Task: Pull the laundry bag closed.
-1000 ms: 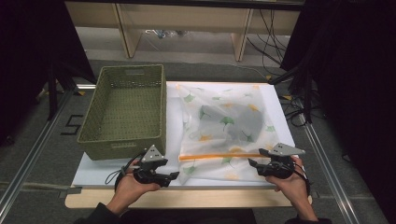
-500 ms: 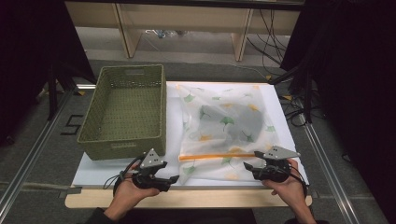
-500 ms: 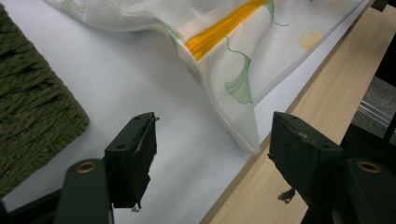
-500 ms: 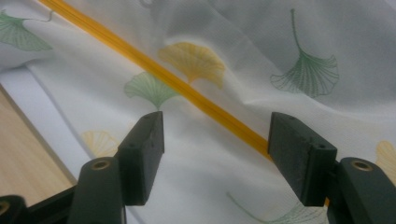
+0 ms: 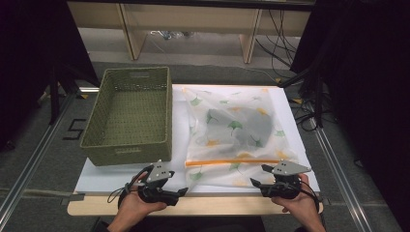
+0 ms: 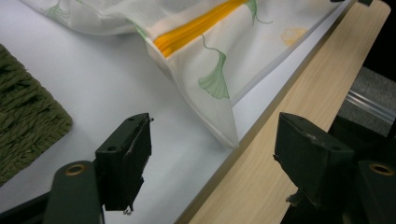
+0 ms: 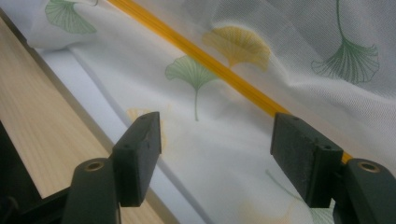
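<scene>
Since the earlier frames, your right gripper [image 5: 255, 183] has slid a little toward the near edge of the table, and both sets of jaws have just been opening, with nothing pinched in either. Your left gripper [image 5: 181, 192] now stands spread over the white board [image 5: 111, 176], its jaws straddling the bag's near left corner without touching it. In the right gripper view the jaws are spread just above the bag, the orange zipper strip [image 7: 205, 58] running past the far jaw.

Your translucent white mesh bag printed with green and yellow ginkgo leaves [image 5: 237, 135] lies flat on the board, between the two grippers and beyond them. Its zipper [image 5: 232, 162] runs across the near end, and a dark grey shape shows through the cloth.

Just to the left of the bag stands a rectangular olive-green woven basket [image 5: 128, 116], its side beside the bag's left edge. Nothing lies between either gripper and the bag.

Beneath the board a pale wooden tabletop [image 5: 203, 207] shows along the near edge. Grey carpet surrounds the table, with metal rails on both sides, cables at the right, and a black "5" marked on the floor [image 5: 73, 129] at the left.
</scene>
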A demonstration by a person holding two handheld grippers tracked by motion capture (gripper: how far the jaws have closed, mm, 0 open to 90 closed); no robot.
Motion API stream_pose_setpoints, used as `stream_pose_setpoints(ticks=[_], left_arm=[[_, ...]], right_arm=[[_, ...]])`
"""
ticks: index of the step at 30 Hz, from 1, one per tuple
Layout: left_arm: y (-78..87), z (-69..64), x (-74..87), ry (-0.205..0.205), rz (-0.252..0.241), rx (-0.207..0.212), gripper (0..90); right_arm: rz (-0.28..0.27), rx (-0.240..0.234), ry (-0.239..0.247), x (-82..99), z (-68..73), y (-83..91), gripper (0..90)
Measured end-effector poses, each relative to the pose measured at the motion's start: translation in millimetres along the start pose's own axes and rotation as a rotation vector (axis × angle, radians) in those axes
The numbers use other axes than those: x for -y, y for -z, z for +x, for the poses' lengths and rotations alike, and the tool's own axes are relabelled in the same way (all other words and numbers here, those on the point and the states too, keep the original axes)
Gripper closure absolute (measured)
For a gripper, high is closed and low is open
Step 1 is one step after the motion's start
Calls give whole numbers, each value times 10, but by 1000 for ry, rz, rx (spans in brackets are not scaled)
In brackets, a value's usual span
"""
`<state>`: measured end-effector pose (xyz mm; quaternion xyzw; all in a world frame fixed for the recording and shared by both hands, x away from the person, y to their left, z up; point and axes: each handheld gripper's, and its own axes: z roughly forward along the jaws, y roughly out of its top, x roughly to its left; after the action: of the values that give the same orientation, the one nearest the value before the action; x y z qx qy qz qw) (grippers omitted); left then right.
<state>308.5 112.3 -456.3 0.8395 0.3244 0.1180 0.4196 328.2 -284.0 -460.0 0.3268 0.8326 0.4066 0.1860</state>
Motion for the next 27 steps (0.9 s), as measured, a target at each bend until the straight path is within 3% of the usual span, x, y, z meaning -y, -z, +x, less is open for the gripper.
stream_pose_setpoints(ticks=[1, 6, 7, 8, 9, 11, 21, 27], left_arm=[[-13, -17, 8, 5, -2, 7, 258], [0, -52, 8, -8, 1, 6, 249], [-8, -64, 13, 7, -11, 13, 254], [-6, -63, 12, 3, -10, 11, 256], [-7, -64, 12, 8, -12, 10, 255], [2, -47, 10, -7, 4, -3, 255], [-8, -38, 13, 1, -1, 1, 256], [-12, -14, 17, -10, 21, -9, 256]], right_arm=[[7, 5, -24, 12, 29, 15, 347], [-12, 2, 8, 46, 36, 65, 342], [-3, -3, -19, 60, 61, 84, 341], [-4, 10, -3, 68, 58, 104, 338], [-1, -2, -23, 73, 74, 109, 338], [-6, -4, -10, 81, 71, 114, 337], [1, -4, 3, 88, 61, 94, 333], [4, 8, 3, 92, 46, 101, 332]])
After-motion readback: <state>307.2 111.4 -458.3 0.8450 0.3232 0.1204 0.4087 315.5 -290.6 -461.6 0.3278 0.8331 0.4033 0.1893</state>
